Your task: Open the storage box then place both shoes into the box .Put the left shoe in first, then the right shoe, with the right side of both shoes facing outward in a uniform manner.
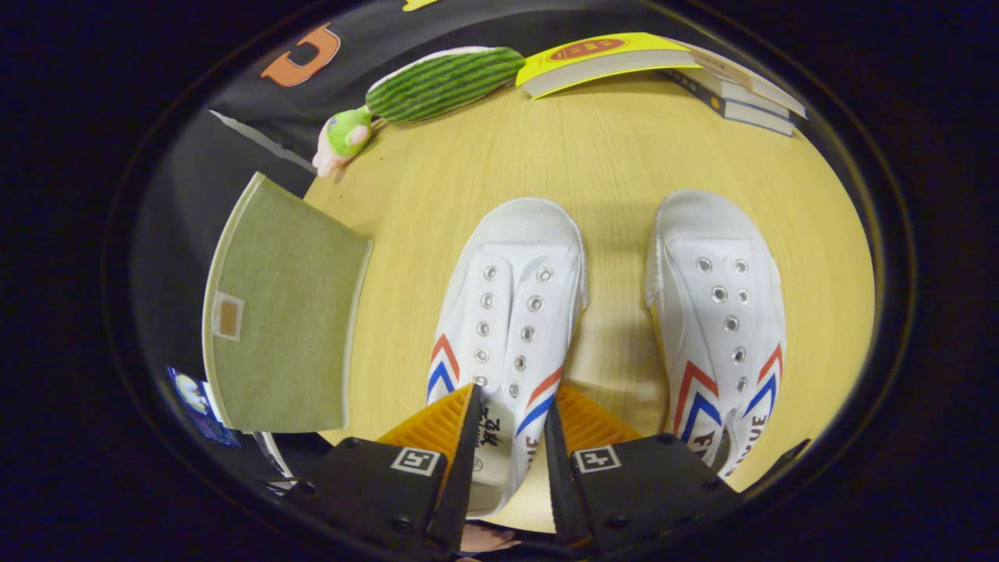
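Note:
Two white canvas shoes with red and blue side stripes lie side by side on the round wooden table [609, 156], toes pointing away from me. My gripper [511, 445] hovers at the heel end of the left-hand shoe [511, 312]. Its fingers are partly apart; the left finger covers that shoe's left side and the right finger stands by its right side, with a sliver of table showing beside it. The insole lies between the fingers. The right-hand shoe [722, 312] lies apart to the right. The green fabric storage box [285, 320] stands left of the shoes, by the table's edge.
A striped green plush toy [437, 82] lies at the table's far side. Beside it is a yellow-covered book [601, 58], and a stack of books [737, 94] sits further right. Bare wood lies between the shoes and the books.

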`<action>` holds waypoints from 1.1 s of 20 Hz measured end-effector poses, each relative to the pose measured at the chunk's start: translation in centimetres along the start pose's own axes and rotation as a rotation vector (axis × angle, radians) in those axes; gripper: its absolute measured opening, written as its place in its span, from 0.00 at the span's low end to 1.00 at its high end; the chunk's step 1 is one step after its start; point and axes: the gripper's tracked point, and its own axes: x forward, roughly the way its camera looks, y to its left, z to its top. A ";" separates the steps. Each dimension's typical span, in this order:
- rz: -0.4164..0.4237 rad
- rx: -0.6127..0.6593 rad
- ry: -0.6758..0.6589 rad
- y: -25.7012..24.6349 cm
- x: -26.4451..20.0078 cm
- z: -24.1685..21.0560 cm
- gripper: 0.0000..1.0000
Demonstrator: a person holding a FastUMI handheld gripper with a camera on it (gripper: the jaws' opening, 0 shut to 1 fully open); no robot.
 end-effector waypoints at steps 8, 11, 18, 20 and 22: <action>0.108 0.144 -0.061 0.5 0.1 0.5 0.06; 0.185 0.245 -0.050 1.6 0.0 -0.3 0.06; 0.253 0.286 -0.092 6.1 -4.6 -1.3 0.06; 0.254 0.269 -0.125 8.1 -7.5 -0.8 0.06; 0.278 0.245 -0.168 10.8 -10.7 -0.2 0.06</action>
